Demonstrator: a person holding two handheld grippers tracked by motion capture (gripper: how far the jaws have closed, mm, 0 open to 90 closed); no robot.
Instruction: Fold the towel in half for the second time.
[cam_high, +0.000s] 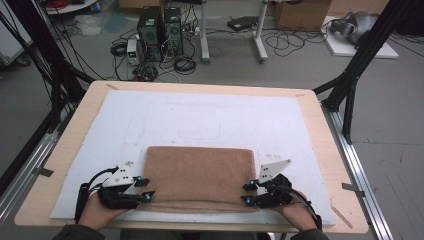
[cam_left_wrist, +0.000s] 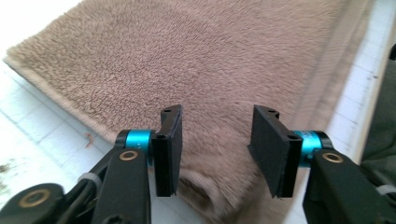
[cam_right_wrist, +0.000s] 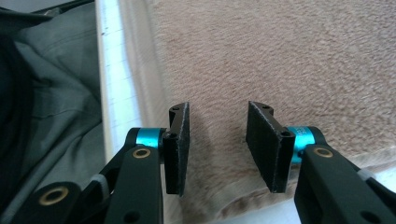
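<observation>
High view: a brown towel (cam_high: 200, 177), folded into a rectangle, lies on a white mat (cam_high: 200, 115) that covers most of the wooden desk (cam_high: 325, 130). It sits toward the near edge of the desk, roughly midway across. The left tongs (cam_high: 145, 189) are at the towel's near left corner and the right tongs (cam_high: 248, 192) at its near right corner, so the towel stretches between them. Each hand comes in from the bottom edge, the left hand (cam_high: 97, 212) and the right hand (cam_high: 297, 212) resting low over the mat.

Left gripper view shows the left tongs (cam_left_wrist: 215, 149) with their jaws apart and nothing pinched; the fluffy towel (cam_left_wrist: 196, 60) fills the gap behind them, and a rolled corner of the cloth lies just below and between the black pads (cam_left_wrist: 271, 149), which do not press on it.

Right gripper view shows the right tongs (cam_right_wrist: 217, 147) likewise spread, hanging over the towel (cam_right_wrist: 289, 60) near its folded edge, with cloth under the gap and no pad (cam_right_wrist: 261, 144) squeezing it. The mat's edge (cam_right_wrist: 109, 70) runs along the left of that view, with grey clothing (cam_right_wrist: 51, 93) beyond it.
</observation>
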